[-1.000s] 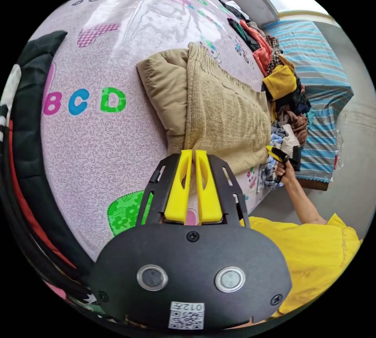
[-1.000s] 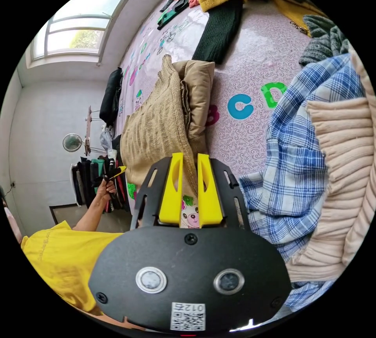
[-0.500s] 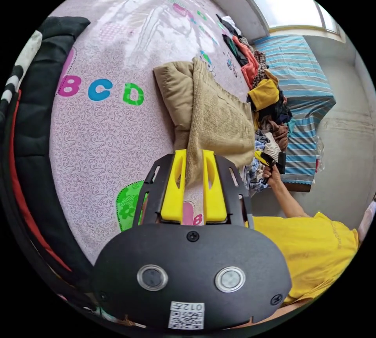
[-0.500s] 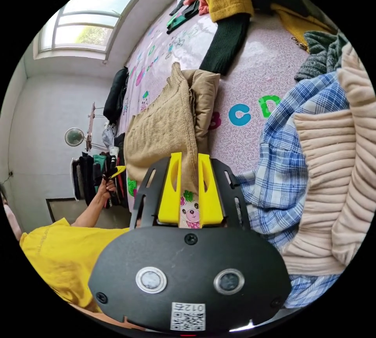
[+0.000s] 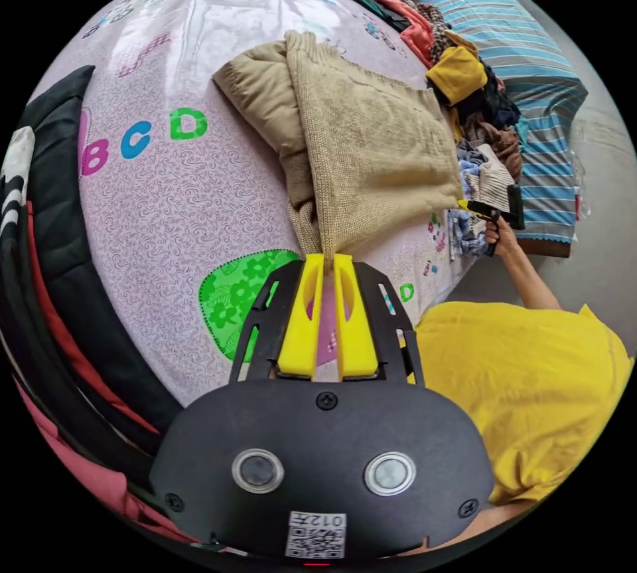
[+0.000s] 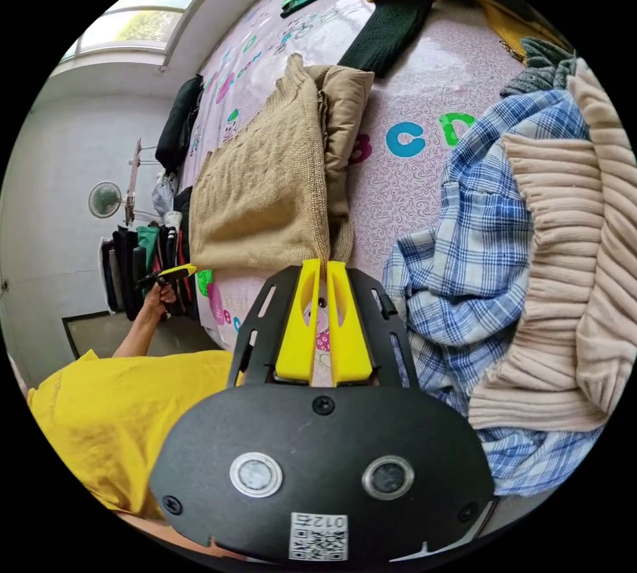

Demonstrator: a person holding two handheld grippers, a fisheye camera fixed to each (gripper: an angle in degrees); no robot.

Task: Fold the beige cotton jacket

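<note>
Pinching one near corner of the beige cotton jacket [image 5: 371, 155] in my left gripper [image 5: 328, 262], jaws pressed together on the fabric. My right gripper [image 6: 325, 267] clamps the other near corner likewise. Jacket lies on the pink alphabet-print mat [image 5: 166, 201], its knit side up over a smooth padded layer. Right of it, a blue plaid shirt [image 6: 478, 254]; farther off, a clothes heap [image 5: 464, 68].

A home room — alphabet play mat [image 5: 166, 188], heaped clothes [image 5: 471, 108].
</note>
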